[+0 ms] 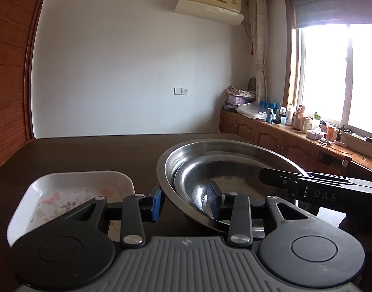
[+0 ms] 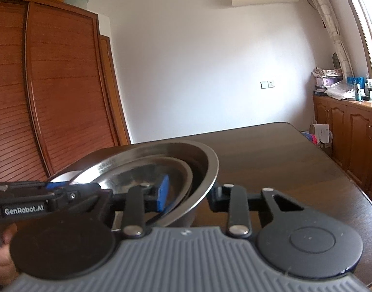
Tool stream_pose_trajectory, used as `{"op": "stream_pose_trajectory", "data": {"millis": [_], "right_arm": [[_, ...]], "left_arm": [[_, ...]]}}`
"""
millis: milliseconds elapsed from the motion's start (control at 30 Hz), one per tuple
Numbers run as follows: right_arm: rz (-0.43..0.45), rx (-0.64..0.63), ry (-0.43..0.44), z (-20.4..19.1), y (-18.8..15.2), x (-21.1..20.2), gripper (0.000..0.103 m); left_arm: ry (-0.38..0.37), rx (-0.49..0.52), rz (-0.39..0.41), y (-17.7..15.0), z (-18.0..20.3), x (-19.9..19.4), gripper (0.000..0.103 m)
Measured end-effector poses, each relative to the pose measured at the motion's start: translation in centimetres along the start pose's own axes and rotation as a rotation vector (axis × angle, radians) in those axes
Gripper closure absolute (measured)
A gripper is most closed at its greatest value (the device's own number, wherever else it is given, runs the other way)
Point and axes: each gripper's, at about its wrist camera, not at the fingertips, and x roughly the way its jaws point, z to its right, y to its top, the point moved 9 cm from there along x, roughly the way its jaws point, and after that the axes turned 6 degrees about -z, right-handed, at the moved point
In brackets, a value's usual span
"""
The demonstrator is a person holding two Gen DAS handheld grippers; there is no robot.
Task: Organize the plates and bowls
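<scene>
Two steel bowls sit nested on the dark table point(image 1: 88, 153), a small one point(image 1: 234, 177) inside a large one point(image 1: 186, 150). My left gripper point(image 1: 186, 200) straddles their near left wall, blue pad outside and the other finger inside the small bowl, shut on both walls. A white floral dish point(image 1: 71, 194) lies left of it. In the right wrist view my right gripper point(image 2: 189, 193) clamps the right wall of the large bowl point(image 2: 205, 168) and small bowl point(image 2: 137, 175), blue pad inside and the other finger outside. Its fingers point(image 1: 278, 180) reach over the rim in the left wrist view.
A hand point(image 2: 0, 255) holds the left gripper's body point(image 2: 25, 210) at the lower left. A wooden wardrobe point(image 2: 52, 97) stands left of the table point(image 2: 283, 158). A sideboard point(image 1: 271, 133) with bottles runs under the window. A cardboard box point(image 2: 322, 133) sits on the floor.
</scene>
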Motion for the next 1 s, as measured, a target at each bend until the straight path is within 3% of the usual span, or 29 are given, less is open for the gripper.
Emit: {"op": "stream_pose_trajectory", "data": {"millis": [400,1000], "right_arm": [[0.012,-0.003,0.017,-0.8,1.1,-0.4,0.068],[0.002,-0.027,0.136,-6.1,2.0,1.5,0.073]], "left_arm": [[0.018,0.017,0.018,1.4,-1.0,-1.7,0.037],[0.150,0.009,0.046,2.7,-7.4,-4.8,0.037]]}}
